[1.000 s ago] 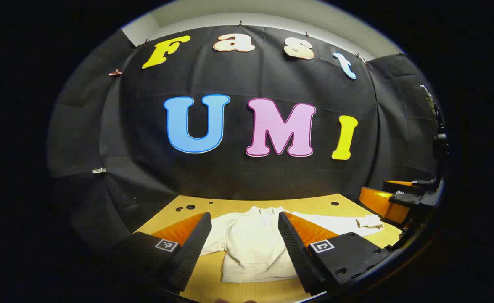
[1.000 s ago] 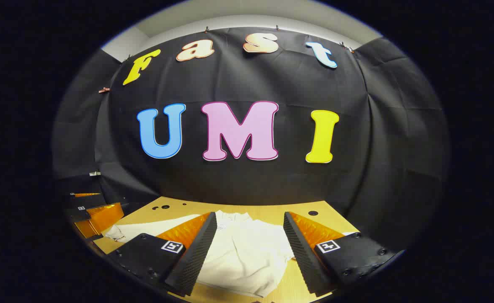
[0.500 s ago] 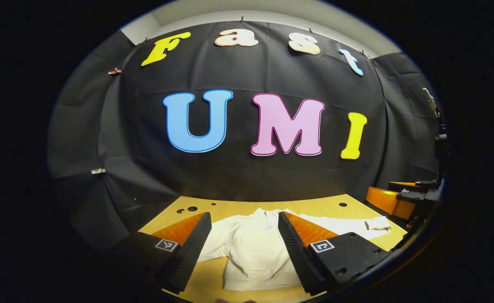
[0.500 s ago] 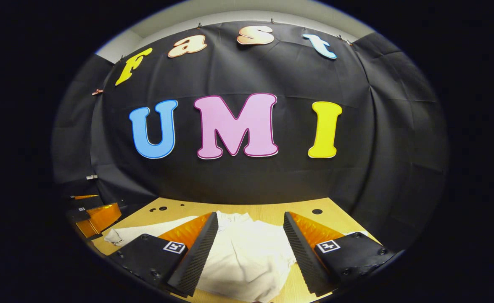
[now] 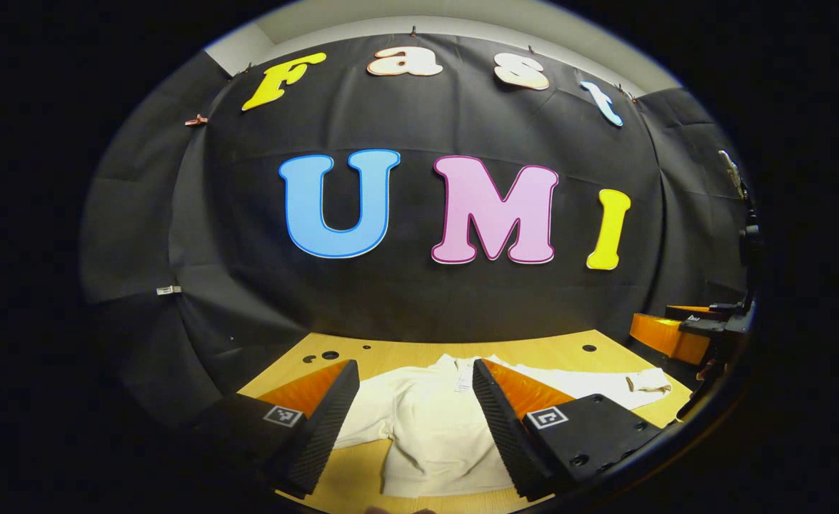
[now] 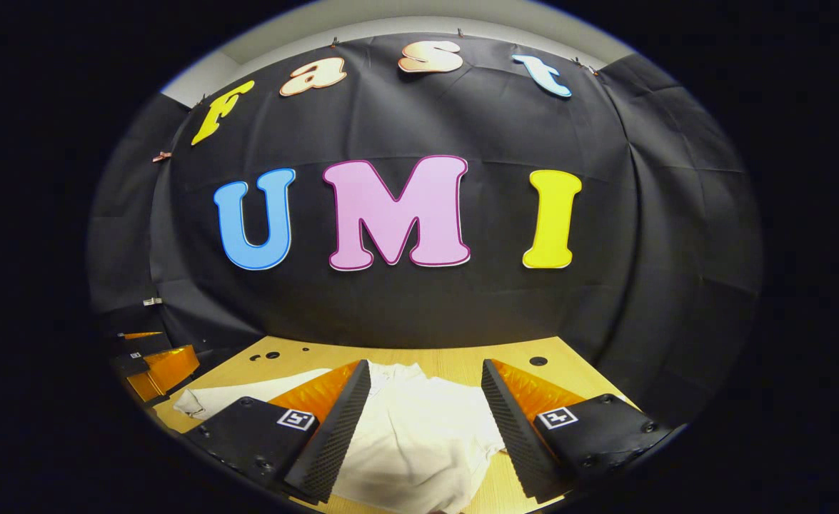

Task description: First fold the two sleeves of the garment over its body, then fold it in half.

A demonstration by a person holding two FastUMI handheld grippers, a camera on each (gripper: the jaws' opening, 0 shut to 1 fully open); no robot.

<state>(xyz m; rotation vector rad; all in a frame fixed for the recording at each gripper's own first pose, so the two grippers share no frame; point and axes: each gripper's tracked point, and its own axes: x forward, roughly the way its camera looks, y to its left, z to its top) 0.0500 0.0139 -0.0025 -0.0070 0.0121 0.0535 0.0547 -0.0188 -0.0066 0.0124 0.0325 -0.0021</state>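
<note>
Cream garment (image 5: pixel 433 428) on the worktop (image 5: pixel 533 346) looks soft, light; pinch a sleeve cuff (image 5: pixel 647 382); both tongs (image 5: pixel 412 421) (image 6: pixel 423 428) apart, empty

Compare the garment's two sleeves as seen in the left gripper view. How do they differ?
In the left gripper view, the sleeve at image right lies stretched straight across the table, and its cuff is visible. The sleeve at image left looks shorter and angles down behind a finger of the left gripper, so its cuff is hidden. Both are cream, lie flat, and are not yet folded over the body.
</note>
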